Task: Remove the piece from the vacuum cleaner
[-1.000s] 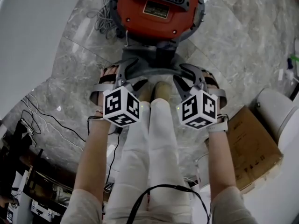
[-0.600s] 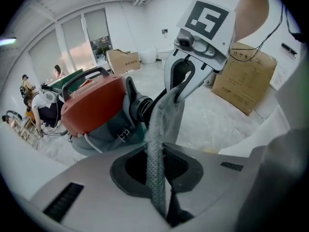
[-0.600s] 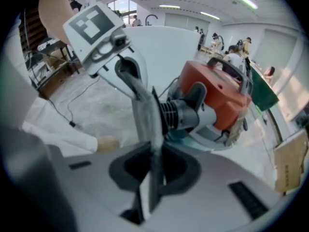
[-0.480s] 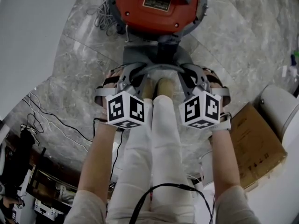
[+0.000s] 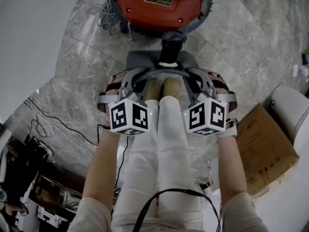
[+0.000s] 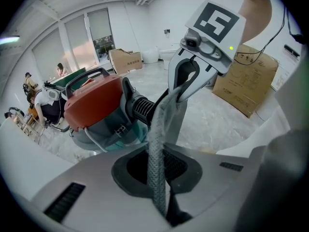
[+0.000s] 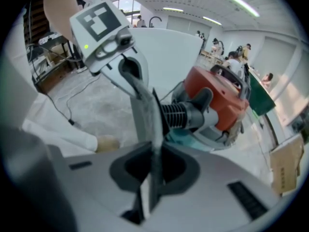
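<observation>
A red canister vacuum cleaner (image 5: 161, 4) stands on the marble floor ahead of me. A black ribbed connector (image 5: 171, 46) joins it to a flat grey nozzle piece (image 5: 145, 59). My left gripper (image 5: 139, 76) is shut on the piece's left edge. My right gripper (image 5: 190, 76) grips the right edge, its jaws still closing with the piece between them. In the left gripper view the piece (image 6: 166, 124) runs out of my left gripper (image 6: 159, 182) towards the vacuum cleaner (image 6: 91, 105). The right gripper view shows the piece (image 7: 145, 110) in my right gripper (image 7: 152, 178), with the connector (image 7: 176, 115) behind it.
The person's legs (image 5: 159, 149) stand between the two grippers, feet under the piece. A cardboard box (image 5: 263, 149) and a white rounded object (image 5: 289, 112) lie to the right. Loose cables (image 5: 53, 122) trail on the floor at left, beside a white wall (image 5: 29, 37). The vacuum's cord (image 5: 104, 16) is coiled by it.
Both grippers have closed on the grey piece. The piece now sits farther from the red body, and more of the black connector shows between them.
</observation>
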`<state>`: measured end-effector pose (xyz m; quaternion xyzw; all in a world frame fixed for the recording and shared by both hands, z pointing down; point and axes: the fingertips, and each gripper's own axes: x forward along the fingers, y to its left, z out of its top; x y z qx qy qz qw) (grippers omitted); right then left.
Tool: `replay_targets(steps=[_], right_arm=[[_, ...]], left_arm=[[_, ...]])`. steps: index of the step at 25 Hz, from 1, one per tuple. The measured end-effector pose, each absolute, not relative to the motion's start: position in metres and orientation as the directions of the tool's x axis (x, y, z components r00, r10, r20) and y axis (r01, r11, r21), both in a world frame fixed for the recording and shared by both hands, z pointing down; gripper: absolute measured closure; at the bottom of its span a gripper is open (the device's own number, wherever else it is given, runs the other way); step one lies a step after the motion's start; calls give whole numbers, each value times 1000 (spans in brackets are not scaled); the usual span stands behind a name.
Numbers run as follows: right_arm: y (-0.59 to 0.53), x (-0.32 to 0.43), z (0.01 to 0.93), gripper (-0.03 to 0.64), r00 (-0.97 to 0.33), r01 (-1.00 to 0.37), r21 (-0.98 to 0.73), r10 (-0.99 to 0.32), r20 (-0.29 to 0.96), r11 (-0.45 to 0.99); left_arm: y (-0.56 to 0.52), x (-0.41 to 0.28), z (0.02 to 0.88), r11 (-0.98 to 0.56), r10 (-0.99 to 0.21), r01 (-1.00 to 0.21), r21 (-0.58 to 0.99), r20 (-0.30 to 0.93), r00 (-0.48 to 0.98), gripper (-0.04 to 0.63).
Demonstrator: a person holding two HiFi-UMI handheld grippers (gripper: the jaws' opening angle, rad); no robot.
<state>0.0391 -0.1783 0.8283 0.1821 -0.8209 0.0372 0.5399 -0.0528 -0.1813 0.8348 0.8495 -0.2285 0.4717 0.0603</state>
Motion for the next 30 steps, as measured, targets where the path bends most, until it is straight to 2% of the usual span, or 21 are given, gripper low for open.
replay_targets(steps=[19, 30], right_arm=[[-168, 42, 818, 583, -352, -338, 156, -278, 894, 928], [-152, 44, 757, 583, -375, -344, 149, -281, 883, 927]], left_arm=[[-172, -51, 825, -877, -359, -458, -143, 828, 431, 563], [-159, -48, 766, -863, -384, -480, -158, 824, 417, 563]])
